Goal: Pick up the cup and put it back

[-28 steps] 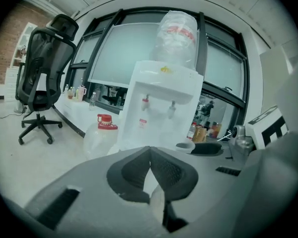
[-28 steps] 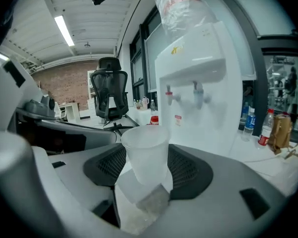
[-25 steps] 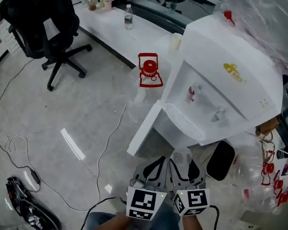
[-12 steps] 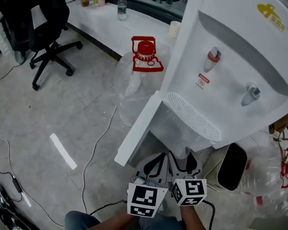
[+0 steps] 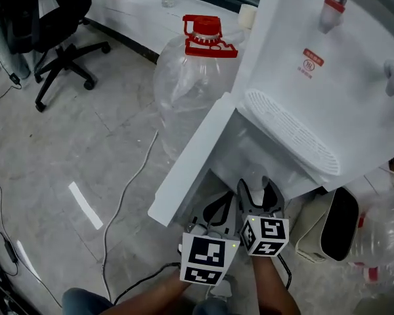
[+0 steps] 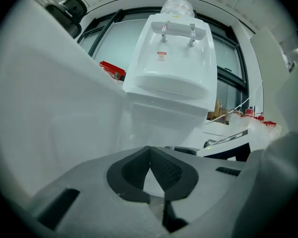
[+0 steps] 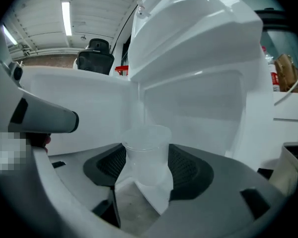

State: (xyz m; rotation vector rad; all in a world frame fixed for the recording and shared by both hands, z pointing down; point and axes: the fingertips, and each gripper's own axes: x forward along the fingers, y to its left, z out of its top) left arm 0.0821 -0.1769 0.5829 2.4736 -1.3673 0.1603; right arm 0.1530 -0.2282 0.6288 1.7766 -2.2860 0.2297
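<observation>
Left gripper (image 6: 150, 153) facing a water dispenser (image 6: 171, 63)
Its dark fingers (image 6: 170, 172) meet at the tips; a white door (image 6: 49, 123) stands open at left.

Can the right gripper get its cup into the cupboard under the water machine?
Probably yes. The cupboard door stands swung open to the left, and nothing shows between the clear cup in the right gripper and the cupboard.

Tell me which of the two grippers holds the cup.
The right gripper: its jaws press on both sides of the clear plastic cup. The left gripper has its jaws meeting at the tips with nothing between them.
</observation>
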